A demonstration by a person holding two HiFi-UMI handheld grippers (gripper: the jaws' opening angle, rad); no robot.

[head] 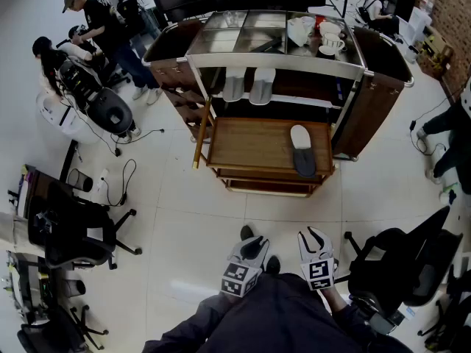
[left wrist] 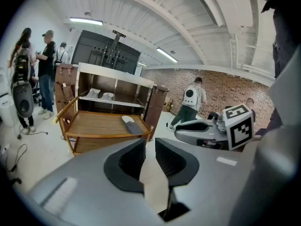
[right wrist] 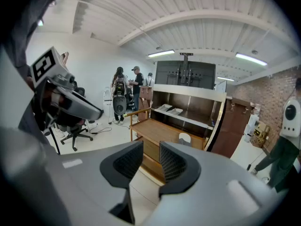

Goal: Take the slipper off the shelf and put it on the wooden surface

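Slipper [head: 302,151], grey, laid on the wooden table [head: 243,145]
Set at the table's right end; left gripper [left wrist: 149,147] and right gripper [right wrist: 150,149] held well apart from the table, both jaws parted, nothing gripped

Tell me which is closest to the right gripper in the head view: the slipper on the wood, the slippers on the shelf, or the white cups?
1. Grey slipper, at the right of the wooden surface, nearest the right gripper.
2. Pair of slippers, on the shelf behind, left of centre.
3. White cups, on the cart top, farthest back.
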